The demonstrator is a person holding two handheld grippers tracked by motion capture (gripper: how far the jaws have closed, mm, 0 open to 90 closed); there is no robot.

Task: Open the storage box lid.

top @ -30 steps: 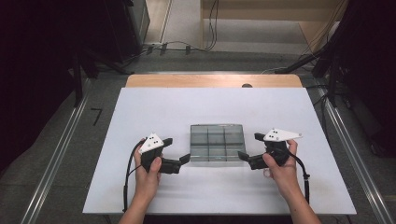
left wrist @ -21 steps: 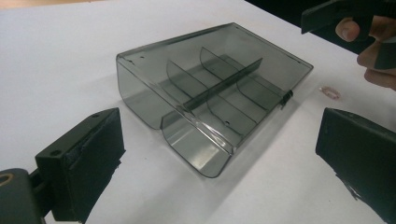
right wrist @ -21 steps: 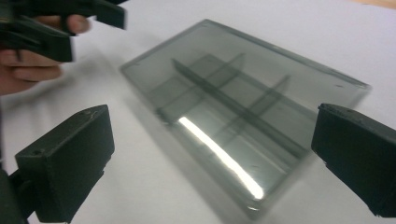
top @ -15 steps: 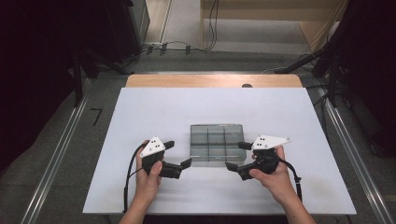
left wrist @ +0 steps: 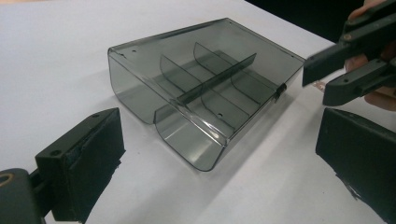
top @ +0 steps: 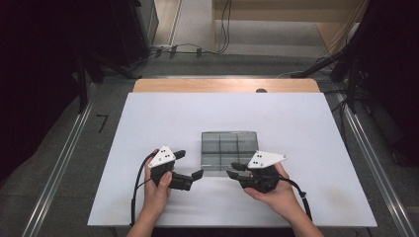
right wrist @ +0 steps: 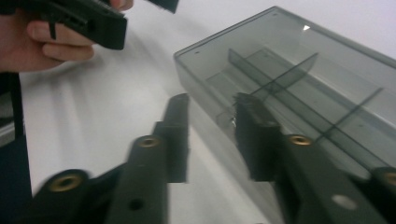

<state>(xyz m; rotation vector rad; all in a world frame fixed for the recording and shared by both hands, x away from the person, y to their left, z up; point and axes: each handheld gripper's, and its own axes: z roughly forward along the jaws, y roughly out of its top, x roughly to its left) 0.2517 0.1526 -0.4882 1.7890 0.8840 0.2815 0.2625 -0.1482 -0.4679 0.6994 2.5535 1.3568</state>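
Note:
A smoky clear box (top: 230,148) with inner dividers lies on the white table (top: 296,123). My left gripper (top: 189,164) rests just left of the box's front corner, jaws wide open, and the box (left wrist: 201,93) lies beyond them. My right gripper (top: 231,170) is at the box's front edge. Its jaws have just been closing and now stand narrow. In the right gripper view (right wrist: 212,107) the box's front wall (right wrist: 210,126) lies between them. One jaw is outside the wall and the other over the box, and the pads do not visibly press on it.
A wooden strip (top: 225,85) runs along the table's far edge. Metal rails (top: 59,168) flank the table on both sides. Cables (top: 188,48) lie on the floor beyond. Each gripper trails a black cable (top: 136,192) toward the near edge.
The right gripper has moved left along the table to the box's front edge, and its jaws have narrowed. The left gripper has stayed in place.

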